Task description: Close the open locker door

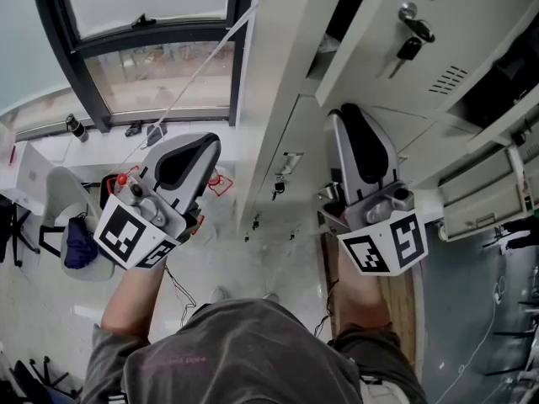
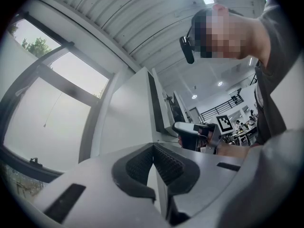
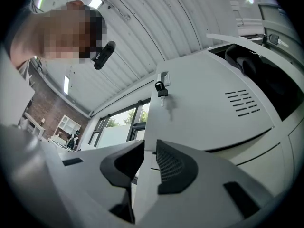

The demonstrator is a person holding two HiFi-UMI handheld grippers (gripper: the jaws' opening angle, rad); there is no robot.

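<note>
The open locker door point(image 1: 370, 57) is pale grey, with a key point(image 1: 410, 47) hanging in its lock and vent slots. It swings out from the locker bank at the upper right of the head view. My right gripper point(image 1: 344, 114) points up at the door's lower edge. In the right gripper view the door point(image 3: 204, 108) with its key point(image 3: 161, 90) fills the middle. The jaws of my right gripper point(image 3: 150, 145) stand apart, and the door's edge lines up with the gap. My left gripper point(image 1: 210, 144) hangs away from the lockers, to the left. Its pads meet with nothing between them point(image 2: 153, 147).
A dark-framed window point(image 1: 160, 74) runs along the far wall. A pale chair point(image 1: 63, 209) with a blue thing on it stands at the left. Lower lockers point(image 1: 282, 179) carry keys. More open compartments point(image 1: 497, 82) lie to the right, one holding a dark object point(image 3: 247, 63).
</note>
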